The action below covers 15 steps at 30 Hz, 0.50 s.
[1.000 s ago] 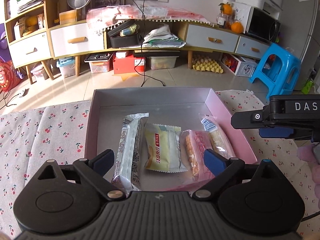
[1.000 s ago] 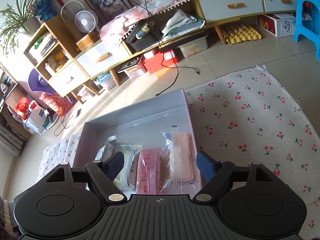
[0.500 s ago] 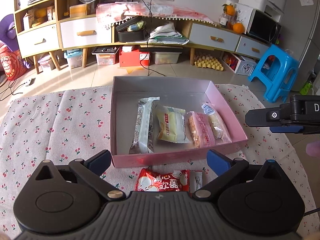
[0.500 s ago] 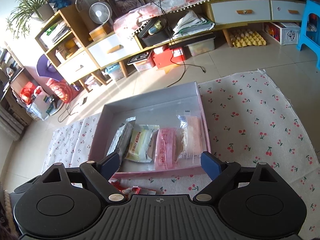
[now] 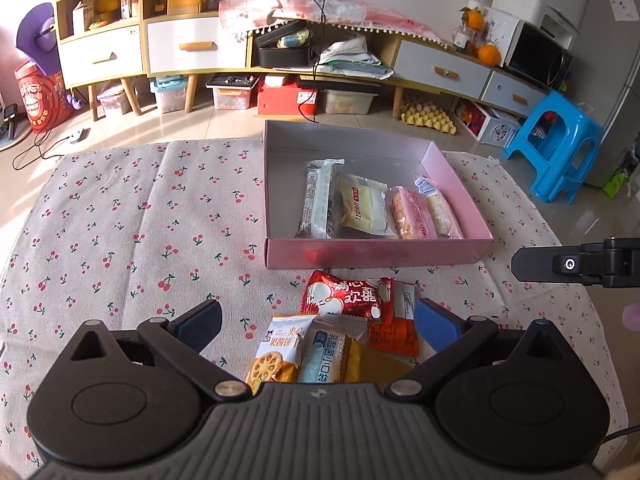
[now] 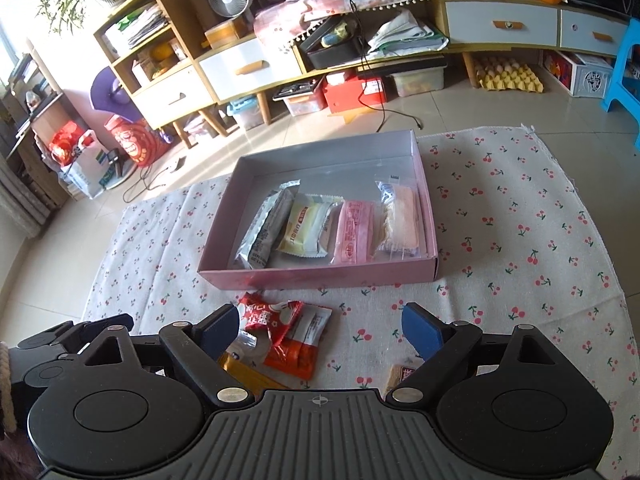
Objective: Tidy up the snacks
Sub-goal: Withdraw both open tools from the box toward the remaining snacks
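Note:
A pink box (image 5: 376, 254) (image 6: 320, 276) sits on the cherry-print cloth and holds several snack packets side by side: silver (image 5: 318, 204), yellow (image 5: 362, 210), pink (image 5: 412, 218). In front of the box lies a loose pile: a red packet (image 5: 346, 294) (image 6: 266, 316), an orange packet (image 5: 396, 328) (image 6: 298, 346), a biscuit packet (image 5: 276, 354), a blue-white packet (image 5: 324, 356). My left gripper (image 5: 316, 324) is open and empty above the pile. My right gripper (image 6: 320, 326) is open and empty, right of the pile; its side shows in the left wrist view (image 5: 580, 266).
The cherry-print cloth (image 5: 120, 220) (image 6: 520, 240) covers the floor around the box. A small tan packet (image 6: 402, 374) lies near my right gripper's right finger. A blue stool (image 5: 560, 144) stands at the right; low cabinets (image 5: 192, 46) and storage bins line the far wall.
Both grippers have pulled back and up from the box. The loose pile in front of the box has come into view. Both stay open and empty.

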Each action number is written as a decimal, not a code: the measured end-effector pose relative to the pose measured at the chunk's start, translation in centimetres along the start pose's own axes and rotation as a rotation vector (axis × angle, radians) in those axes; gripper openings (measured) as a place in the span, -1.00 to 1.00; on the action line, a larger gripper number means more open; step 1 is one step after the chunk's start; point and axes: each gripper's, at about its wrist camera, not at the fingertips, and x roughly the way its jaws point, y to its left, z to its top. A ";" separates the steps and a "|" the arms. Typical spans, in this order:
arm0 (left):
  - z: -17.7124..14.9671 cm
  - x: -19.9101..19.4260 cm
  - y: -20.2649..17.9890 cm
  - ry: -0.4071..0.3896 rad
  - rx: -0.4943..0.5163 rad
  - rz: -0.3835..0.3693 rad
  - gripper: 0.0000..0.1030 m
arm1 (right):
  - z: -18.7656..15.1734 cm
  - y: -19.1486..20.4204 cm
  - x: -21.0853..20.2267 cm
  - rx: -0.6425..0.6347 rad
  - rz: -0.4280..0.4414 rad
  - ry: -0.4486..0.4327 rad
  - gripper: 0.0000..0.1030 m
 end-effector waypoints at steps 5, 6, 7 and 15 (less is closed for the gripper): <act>-1.2 -0.6 0.5 -0.015 0.022 -0.009 0.99 | -2.0 0.1 0.2 -0.021 0.021 -0.008 0.75; -1.3 -0.7 0.6 -0.015 0.030 -0.007 0.99 | -2.2 0.1 0.3 -0.021 0.024 -0.006 0.75; -1.5 -0.8 0.8 -0.017 0.037 -0.003 0.99 | -2.4 0.0 0.4 -0.022 0.026 -0.001 0.75; -2.8 -1.2 2.4 0.007 0.027 0.014 0.99 | -3.8 -1.7 1.2 -0.016 -0.028 0.051 0.75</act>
